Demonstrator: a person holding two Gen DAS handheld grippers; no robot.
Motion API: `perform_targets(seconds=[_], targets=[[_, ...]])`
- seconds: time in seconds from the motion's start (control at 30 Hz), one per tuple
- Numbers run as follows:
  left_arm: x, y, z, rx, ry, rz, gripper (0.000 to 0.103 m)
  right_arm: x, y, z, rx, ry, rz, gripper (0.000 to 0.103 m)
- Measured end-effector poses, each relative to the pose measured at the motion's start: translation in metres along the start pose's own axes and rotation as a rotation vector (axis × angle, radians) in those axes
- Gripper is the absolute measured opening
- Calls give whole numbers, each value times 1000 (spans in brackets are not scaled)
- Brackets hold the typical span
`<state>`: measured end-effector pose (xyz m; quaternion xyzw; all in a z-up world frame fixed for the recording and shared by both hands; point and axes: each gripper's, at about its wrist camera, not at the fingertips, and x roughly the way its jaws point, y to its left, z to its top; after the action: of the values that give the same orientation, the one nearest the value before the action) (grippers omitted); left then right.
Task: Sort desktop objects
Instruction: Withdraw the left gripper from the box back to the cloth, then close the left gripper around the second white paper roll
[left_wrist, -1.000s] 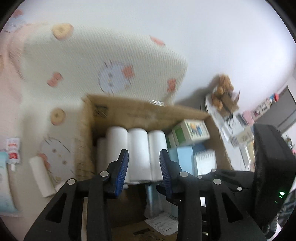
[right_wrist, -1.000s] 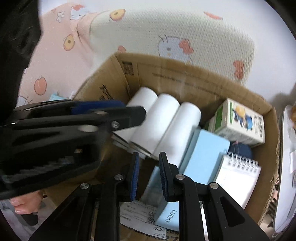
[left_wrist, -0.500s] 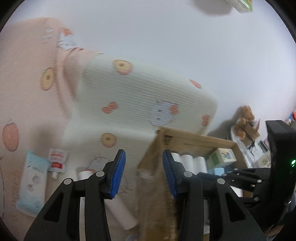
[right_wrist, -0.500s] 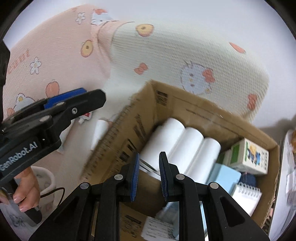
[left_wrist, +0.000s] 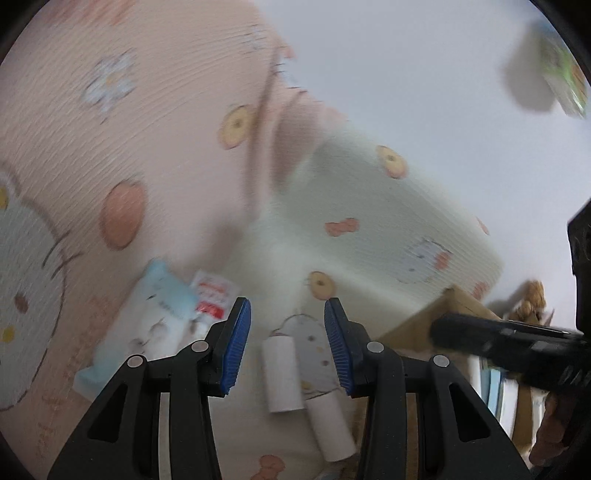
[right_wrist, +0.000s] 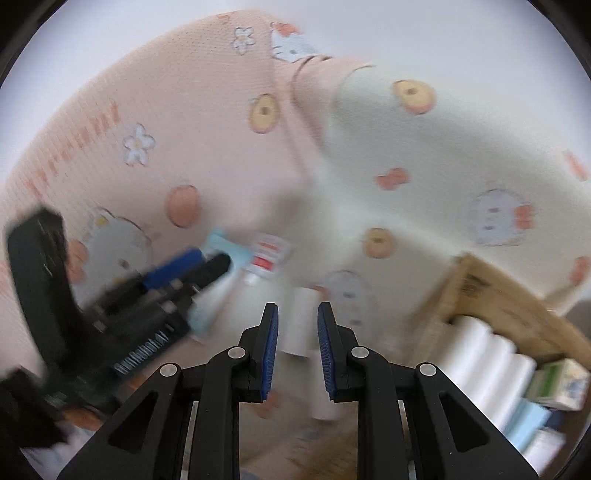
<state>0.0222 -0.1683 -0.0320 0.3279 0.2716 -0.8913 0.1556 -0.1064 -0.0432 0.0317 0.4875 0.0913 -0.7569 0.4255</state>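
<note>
Two white paper rolls lie loose on the printed cloth, just ahead of and below my left gripper, which is open and empty. A light blue pouch and a red-and-white sachet lie to their left. My right gripper is shut with only a narrow gap and nothing in it; the rolls show beyond its tips. The cardboard box at right holds several white rolls, a green-and-white carton and a light blue packet.
A cream pillow with cartoon prints stands behind the loose items, and pink printed cloth covers the left. The right gripper crosses the left view over the box corner. Both views are blurred by motion.
Both views have swung left, away from the box interior and onto the cloth with the loose rolls and pouches. The left jaws stand wider than a second ago. The right jaws are unchanged.
</note>
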Motion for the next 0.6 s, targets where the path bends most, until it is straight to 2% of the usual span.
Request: perform_targets(seconds=[0.07, 0.1, 0.2, 0.27, 0.33, 0.47, 0.6], targets=[[1, 16, 2, -47, 2, -3, 45, 4, 0, 0, 27, -23, 45, 18], [2, 22, 3, -70, 1, -13, 45, 6, -2, -3, 49, -36, 28, 18], [4, 35, 3, -109, 0, -42, 47, 14, 2, -8, 49, -64, -109, 18], [6, 40, 2, -130, 0, -52, 53, 25, 11, -11, 25, -67, -152, 18], [9, 44, -1, -151, 4, -79, 58, 36, 16, -14, 13, -46, -158, 18], [26, 43, -9, -138, 72, -123, 61, 62, 21, -28, 22, 12, -202, 18], [50, 42, -22, -122, 158, -169, 60, 83, 13, -40, 57, 48, -316, 18]])
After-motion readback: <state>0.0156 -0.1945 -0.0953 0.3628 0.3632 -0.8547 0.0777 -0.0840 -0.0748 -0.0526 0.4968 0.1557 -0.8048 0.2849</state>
